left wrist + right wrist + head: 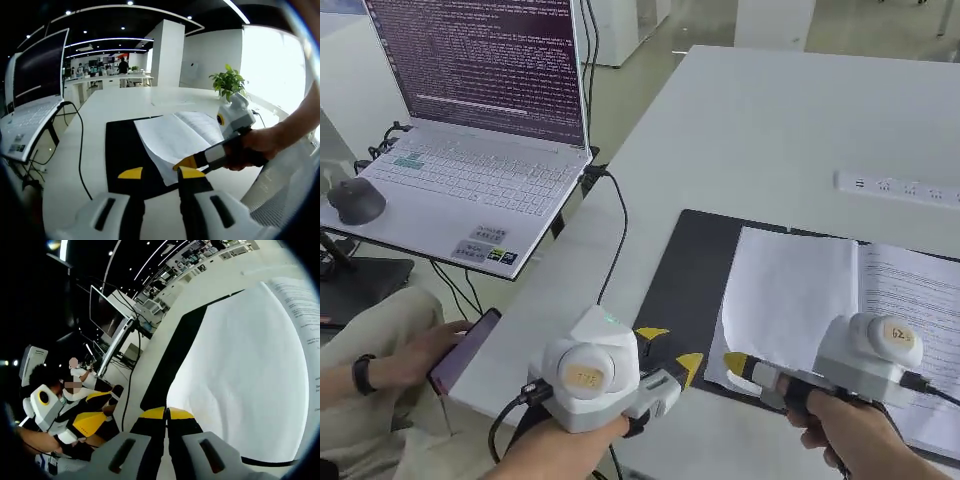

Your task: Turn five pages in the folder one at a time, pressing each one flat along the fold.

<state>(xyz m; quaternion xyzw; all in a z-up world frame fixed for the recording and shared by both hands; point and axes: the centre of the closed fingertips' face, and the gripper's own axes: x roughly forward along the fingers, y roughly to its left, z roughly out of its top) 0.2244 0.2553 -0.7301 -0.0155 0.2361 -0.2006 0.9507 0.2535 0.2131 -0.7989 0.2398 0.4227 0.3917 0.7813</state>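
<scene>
- Table (770, 110): white; the folder lies on it.
- Folder (685, 280): black, lying open at the table's near edge, with its left cover bare.
- Laptop (480, 150): open, on a stand beside the table's left edge.
- Page (790, 290): white, bowed upward beside the fold.
- Right gripper (735, 363): jaws pressed together on the page's near left corner.
- Left gripper (672, 350): jaws spread over the bare cover's near edge, holding nothing.

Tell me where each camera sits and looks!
Head view: on the person's head, looking down at folder, page, laptop; left gripper, right gripper and the person's hands show.
Left gripper view: on that gripper, facing across the folder at the right gripper; own jaws open.
Right gripper view: on that gripper, facing along the page; own jaws shut on its edge.
Shared: both gripper views see the page and the other gripper.
</scene>
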